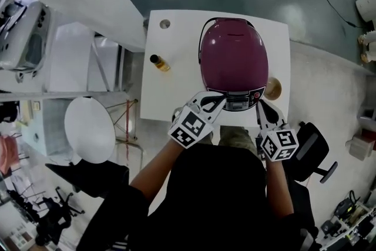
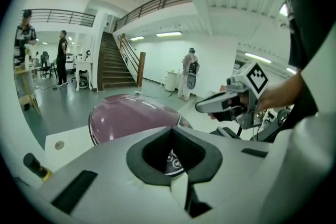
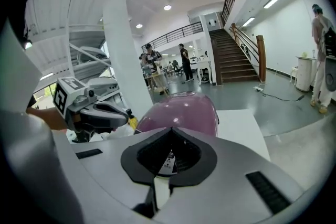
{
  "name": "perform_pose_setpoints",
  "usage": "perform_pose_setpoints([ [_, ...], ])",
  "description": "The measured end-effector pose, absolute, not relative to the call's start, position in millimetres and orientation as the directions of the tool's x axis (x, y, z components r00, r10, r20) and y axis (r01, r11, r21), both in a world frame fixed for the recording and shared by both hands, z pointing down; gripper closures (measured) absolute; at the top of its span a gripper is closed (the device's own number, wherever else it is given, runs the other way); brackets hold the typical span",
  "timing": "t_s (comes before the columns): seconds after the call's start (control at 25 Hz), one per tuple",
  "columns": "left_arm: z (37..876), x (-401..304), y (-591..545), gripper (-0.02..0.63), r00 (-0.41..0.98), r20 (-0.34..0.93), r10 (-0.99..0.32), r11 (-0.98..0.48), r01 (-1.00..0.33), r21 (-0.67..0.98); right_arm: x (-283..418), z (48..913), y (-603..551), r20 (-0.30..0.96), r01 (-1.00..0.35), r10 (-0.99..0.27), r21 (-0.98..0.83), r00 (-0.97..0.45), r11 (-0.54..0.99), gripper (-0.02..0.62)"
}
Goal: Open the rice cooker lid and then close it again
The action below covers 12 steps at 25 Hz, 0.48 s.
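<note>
Now your left gripper (image 1: 220, 99) and right gripper (image 1: 261, 106) are both clenched on nothing, just before the rice cooker (image 1: 234, 59); it stands lid-down on the white table (image 1: 176, 94); closed tips probably suit pressing its front latch.

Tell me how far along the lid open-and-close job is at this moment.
Done: unclear; the rice cooker lid sits shut, fitting either the start or the finish. In hand: left gripper and right gripper, both shut and empty, hang by its front panel. Left: possibly the whole open-close cycle.
</note>
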<state>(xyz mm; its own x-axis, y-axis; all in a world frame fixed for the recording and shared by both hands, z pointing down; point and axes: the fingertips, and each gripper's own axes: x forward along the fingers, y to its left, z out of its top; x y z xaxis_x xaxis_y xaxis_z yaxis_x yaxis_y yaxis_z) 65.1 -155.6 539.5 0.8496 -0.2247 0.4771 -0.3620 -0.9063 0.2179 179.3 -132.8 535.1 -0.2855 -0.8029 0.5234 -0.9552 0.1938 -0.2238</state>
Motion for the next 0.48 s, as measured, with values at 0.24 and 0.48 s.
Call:
perform_pose_setpoints([
  [0.24,519,45,-125,0.604,0.886,0.358,-0.295,-0.852,-0.413,0.321,166,524,-117,0.507,-0.949,-0.804,-0.206,-0.311,0.238,0.595],
  [0.48,510,30,-86,0.604,0.846,0.326,-0.422,-0.802,-0.516,0.302,156,507,-101,0.447,-0.936,-0.823,-0.190,-0.350,0.295,0.595],
])
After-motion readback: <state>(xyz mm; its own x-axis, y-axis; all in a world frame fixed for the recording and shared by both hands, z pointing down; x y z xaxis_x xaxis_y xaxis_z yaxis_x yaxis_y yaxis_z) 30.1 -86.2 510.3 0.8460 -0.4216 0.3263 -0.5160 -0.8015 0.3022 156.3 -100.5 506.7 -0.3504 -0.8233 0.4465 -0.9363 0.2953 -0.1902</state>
